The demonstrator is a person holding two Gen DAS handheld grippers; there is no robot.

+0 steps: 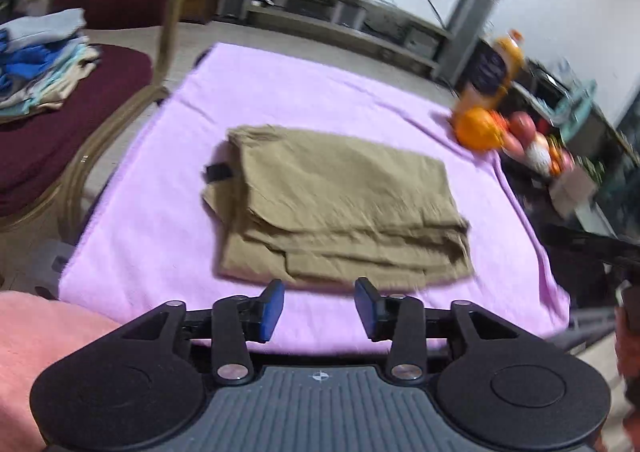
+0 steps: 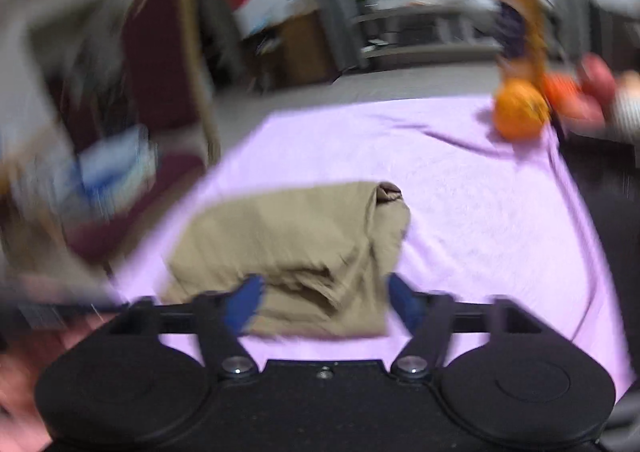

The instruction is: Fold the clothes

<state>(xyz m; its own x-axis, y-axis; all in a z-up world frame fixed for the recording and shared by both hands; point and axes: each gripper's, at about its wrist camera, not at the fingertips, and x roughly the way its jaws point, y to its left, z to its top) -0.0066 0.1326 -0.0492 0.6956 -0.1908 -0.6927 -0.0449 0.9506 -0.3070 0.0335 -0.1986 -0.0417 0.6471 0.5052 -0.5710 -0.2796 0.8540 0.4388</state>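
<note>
Nothing readable anywhere, honestly. Dark label on the orange bottle [image 1: 494, 67], just behind the orange fruit [image 1: 478, 127], way too blurred to make out.

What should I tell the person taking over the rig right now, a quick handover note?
Left gripper: open, empty, at the near edge of the folded khaki garment.
Right gripper: open, fingers either side of the garment's near edge, not closed on it.
Garment lies folded in layers on the purple cloth.
A stack of folded clothes sits on the maroon chair to the left.
Done: this piece looks folded.
Left: probably move it to the stack; the right view is blurred.
</note>
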